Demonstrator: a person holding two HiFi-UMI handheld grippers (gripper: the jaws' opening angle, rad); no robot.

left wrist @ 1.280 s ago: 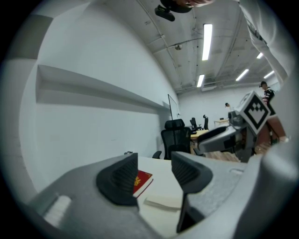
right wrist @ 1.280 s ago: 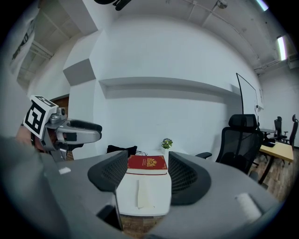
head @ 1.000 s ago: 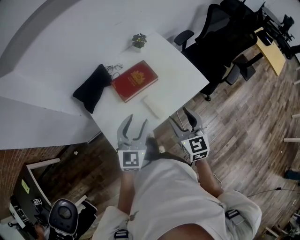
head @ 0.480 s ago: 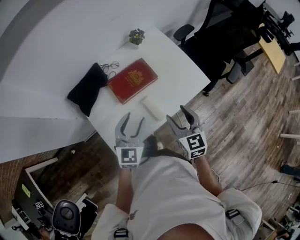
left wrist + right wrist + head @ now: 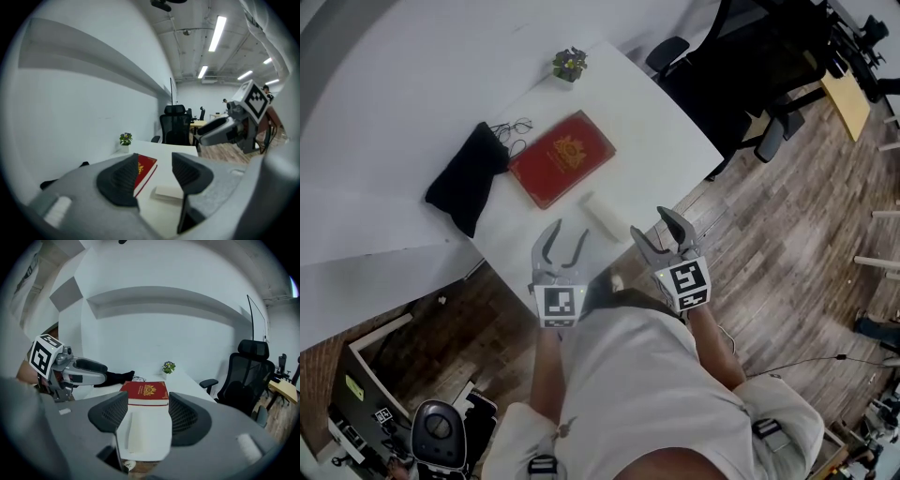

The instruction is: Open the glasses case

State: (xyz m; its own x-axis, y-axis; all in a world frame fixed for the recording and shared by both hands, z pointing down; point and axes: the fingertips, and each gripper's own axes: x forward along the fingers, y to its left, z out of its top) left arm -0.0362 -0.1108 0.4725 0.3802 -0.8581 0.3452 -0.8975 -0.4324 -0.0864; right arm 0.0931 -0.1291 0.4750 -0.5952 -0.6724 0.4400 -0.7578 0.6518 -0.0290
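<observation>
Before you: table (image 5: 661, 131) smooth, matt white. Book (image 5: 561, 157) red cover, slight sheen, gold stamping. Pouch (image 5: 467, 180) soft black cloth. Case (image 5: 602, 216) matt white. Floor (image 5: 787, 244) wood planks. Your pads (image 5: 115, 411) ribbed, matt black.

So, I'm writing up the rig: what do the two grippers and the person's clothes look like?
The left gripper and the right gripper match: grey bodies, two curved jaws with black ribbed pads, and a white cube with black square markers at the back. The person wears a light short-sleeved shirt.
</observation>
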